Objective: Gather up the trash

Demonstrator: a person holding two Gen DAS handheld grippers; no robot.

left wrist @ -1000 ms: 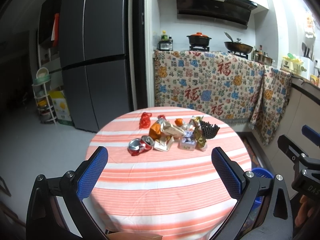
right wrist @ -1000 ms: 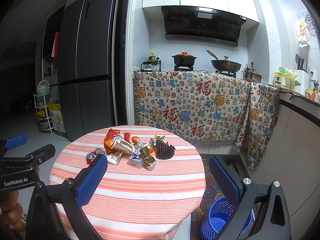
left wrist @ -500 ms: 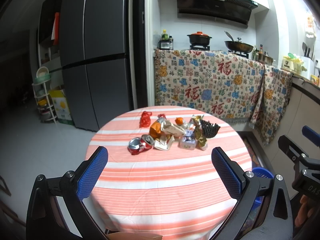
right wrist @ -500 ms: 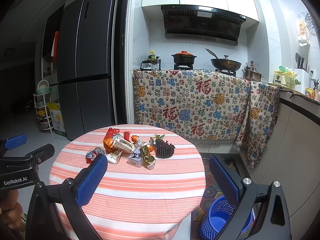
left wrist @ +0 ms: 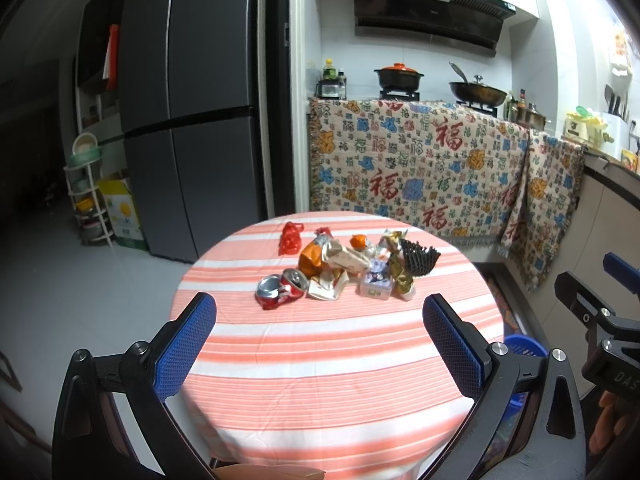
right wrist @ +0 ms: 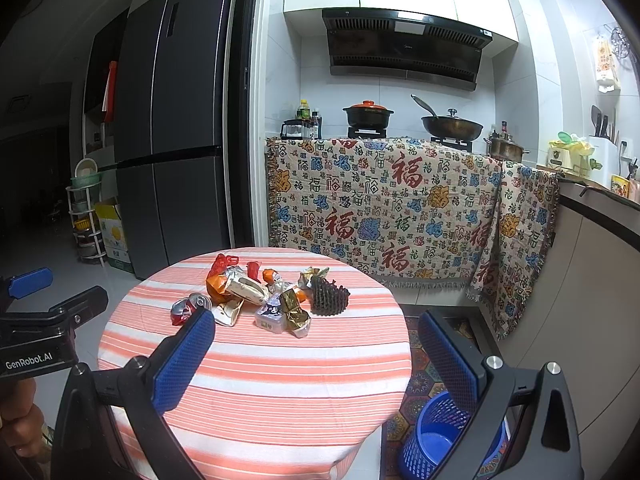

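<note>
A heap of trash lies on the far half of a round table with a striped orange cloth. It holds a crushed red can, an orange snack bag, a red wrapper, a small clear box, gold foil and a black ridged cup. The same can and black cup show in the right wrist view. My left gripper is open, well short of the heap. My right gripper is open too, nothing between its fingers.
A blue waste basket stands on the floor right of the table, by a patterned rug. Behind are a dark fridge, a counter draped with a printed cloth, and a small rack at the left.
</note>
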